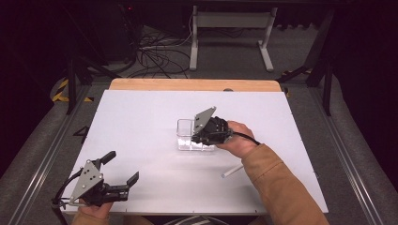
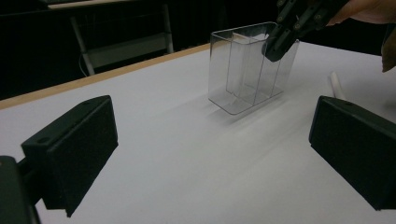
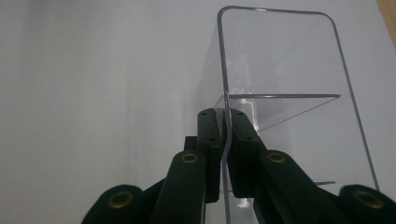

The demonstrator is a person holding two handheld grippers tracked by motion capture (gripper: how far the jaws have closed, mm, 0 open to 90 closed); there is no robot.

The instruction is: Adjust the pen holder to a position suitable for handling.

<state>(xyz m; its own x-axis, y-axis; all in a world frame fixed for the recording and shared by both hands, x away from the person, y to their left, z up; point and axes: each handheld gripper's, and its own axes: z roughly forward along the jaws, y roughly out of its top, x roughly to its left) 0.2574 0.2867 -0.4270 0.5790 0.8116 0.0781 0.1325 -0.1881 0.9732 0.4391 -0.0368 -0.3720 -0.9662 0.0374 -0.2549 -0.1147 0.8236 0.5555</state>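
right gripper [image 1: 199,137] is clamped on the thin side wall of the clear plastic organizer [image 1: 187,136], jaws pinched almost fully together with only the wall between the pads. in the right gripper view the wall edge [image 3: 225,116] runs straight up between the two black jaws, one pad inside the box, one outside. organizer sits near the middle of the white table [image 1: 141,117], upright, its dividers visible in the left gripper view [image 2: 250,65]. i can't tell if its base is flat on the table or just lifted.

left gripper [image 1: 123,169] is parked near the front left corner, jaws wide open, holding nothing, well apart from the box.

risks as i read them:
- grip is on one wall only, off to one side. if it lifts, the box likely swings or tilts under the pads, since nothing supports the far end.
- slick, thin plastic: small contact patch, so it can slide out of the pinch, especially on a quick move or a wrist turn.
- hard pinch on a thin wall may flex or crack it.
- white stick [image 1: 232,171] lies on the table just beside the right forearm; a sleeve sweep could roll it off the front edge.
- left gripper is too far away to steady the box if it tips.

safest read: move slowly, keep it low.
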